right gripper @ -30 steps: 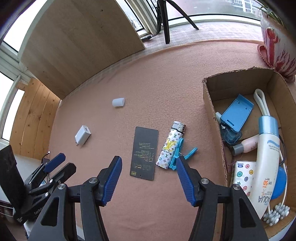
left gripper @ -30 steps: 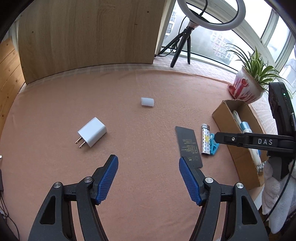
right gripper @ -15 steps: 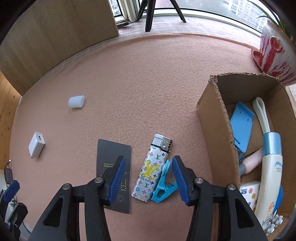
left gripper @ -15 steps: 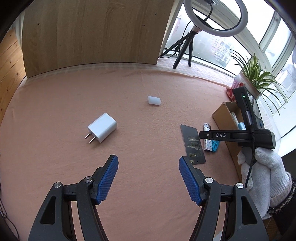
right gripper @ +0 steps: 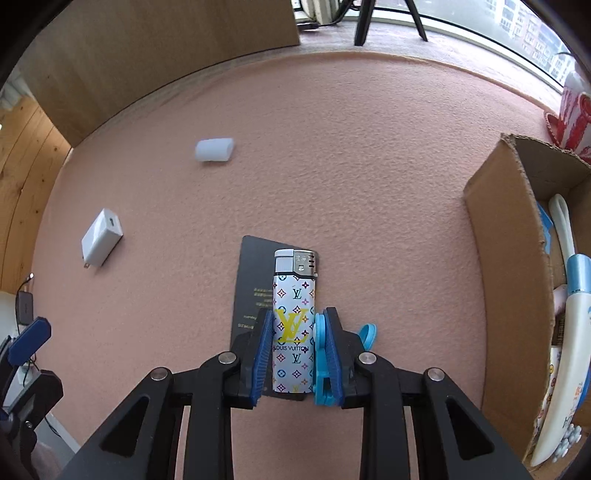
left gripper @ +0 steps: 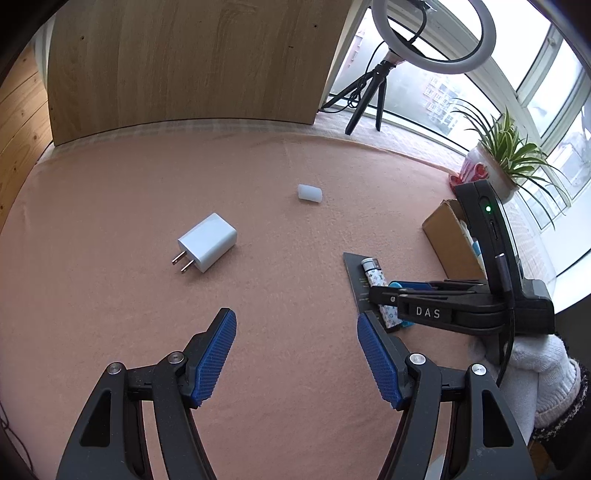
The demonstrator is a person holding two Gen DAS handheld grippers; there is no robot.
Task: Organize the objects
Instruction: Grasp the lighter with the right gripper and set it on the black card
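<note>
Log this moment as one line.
right gripper: jaws closing around lighter and clip | left gripper: open, empty | box: partly filled

A ring light [left gripper: 428, 33] on a black tripod [left gripper: 365, 96] stands at the far edge, before the window [left gripper: 524, 62]. Left of it a wooden panel [left gripper: 184, 62] rises behind the pink felt mat [left gripper: 110, 295]. At far right a spider plant [left gripper: 513, 151] grows in a red-and-white pot [left gripper: 480, 173].

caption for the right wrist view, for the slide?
Right gripper closing around patterned lighter and blue clip lying over a black card.
</note>
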